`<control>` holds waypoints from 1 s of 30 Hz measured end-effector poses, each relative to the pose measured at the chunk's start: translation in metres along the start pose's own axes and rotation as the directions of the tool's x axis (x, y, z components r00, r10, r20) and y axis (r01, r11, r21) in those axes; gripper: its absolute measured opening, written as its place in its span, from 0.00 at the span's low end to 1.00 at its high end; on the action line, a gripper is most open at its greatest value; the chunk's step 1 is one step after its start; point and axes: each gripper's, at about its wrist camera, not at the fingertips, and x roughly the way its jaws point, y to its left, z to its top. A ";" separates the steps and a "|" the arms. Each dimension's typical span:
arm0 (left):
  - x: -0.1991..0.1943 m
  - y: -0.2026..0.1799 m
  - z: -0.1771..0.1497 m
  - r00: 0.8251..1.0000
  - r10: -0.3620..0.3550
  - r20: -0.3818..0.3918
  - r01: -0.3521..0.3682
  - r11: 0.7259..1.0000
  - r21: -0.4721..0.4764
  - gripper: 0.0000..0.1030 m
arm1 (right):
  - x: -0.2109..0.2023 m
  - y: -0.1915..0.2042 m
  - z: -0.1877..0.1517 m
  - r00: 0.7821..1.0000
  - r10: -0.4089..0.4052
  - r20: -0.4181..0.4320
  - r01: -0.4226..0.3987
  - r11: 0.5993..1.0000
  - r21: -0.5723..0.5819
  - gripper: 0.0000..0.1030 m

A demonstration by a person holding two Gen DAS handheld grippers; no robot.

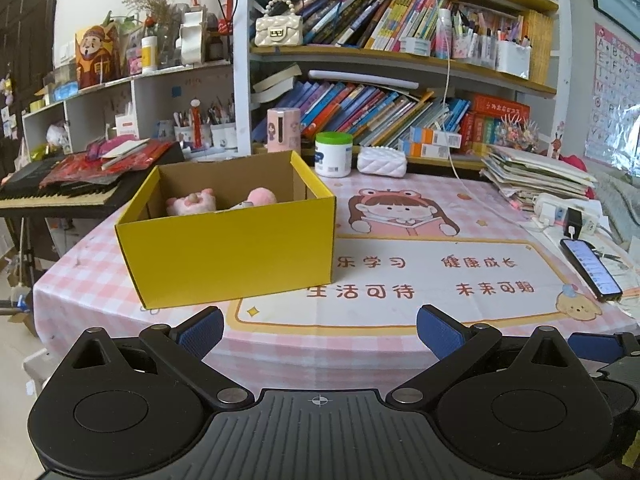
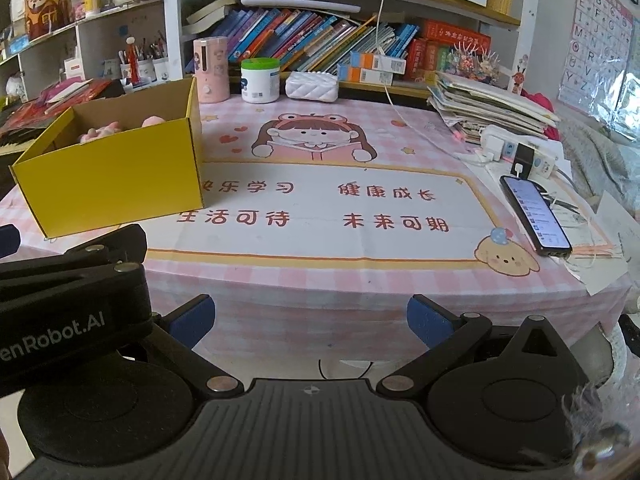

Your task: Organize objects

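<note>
The yellow cardboard box (image 1: 224, 240) is parked left of centre on the pink checked tablecloth (image 1: 400, 344), with pink plush toys (image 1: 192, 202) tucked inside. They're probably soft, light and squashy, so a pinch on a fat part should do; the box itself is best taken by its rim. Both the left gripper (image 1: 320, 330) and right gripper (image 2: 310, 320) are held wide apart, empty, low in frame.

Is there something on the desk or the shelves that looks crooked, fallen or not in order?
Yes. The books on the lower shelf lean over instead of standing upright, and the paper stack at the table's right is uneven. The yellow box sits square, undamaged.
</note>
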 end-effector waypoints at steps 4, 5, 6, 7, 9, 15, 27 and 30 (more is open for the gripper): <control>-0.004 -0.001 0.000 1.000 -0.001 0.014 0.001 1.000 0.000 1.00 | -0.004 -0.001 0.000 1.000 0.000 0.020 0.000 1.000 -0.001 1.00; -0.005 -0.001 0.000 1.000 0.000 0.014 0.000 1.000 0.000 1.00 | -0.005 -0.001 0.000 1.000 0.001 0.022 -0.001 1.000 0.000 1.00; -0.005 -0.001 0.001 1.000 0.001 0.014 -0.001 1.000 0.001 1.00 | -0.005 -0.001 0.000 1.000 0.002 0.022 -0.002 1.000 0.000 1.00; -0.005 -0.001 0.001 1.000 0.002 0.013 -0.002 1.000 0.000 1.00 | -0.005 -0.002 0.000 1.000 0.003 0.022 -0.003 1.000 -0.001 1.00; -0.007 0.000 0.000 1.000 0.001 0.013 -0.001 1.000 -0.002 1.00 | -0.006 -0.001 0.000 1.000 0.005 0.023 -0.005 1.000 -0.003 1.00; -0.011 0.002 -0.001 1.000 0.006 0.013 -0.006 1.000 -0.006 1.00 | -0.010 0.001 -0.002 1.000 0.007 0.028 -0.007 1.000 -0.009 1.00; -0.012 0.003 -0.002 1.000 0.001 0.009 -0.001 1.000 -0.010 1.00 | -0.011 0.002 -0.003 1.000 0.006 0.029 -0.005 1.000 -0.008 1.00; -0.012 0.004 -0.002 1.000 -0.003 0.007 0.003 1.000 -0.012 1.00 | -0.011 0.002 -0.002 1.000 0.005 0.030 -0.005 1.000 -0.009 1.00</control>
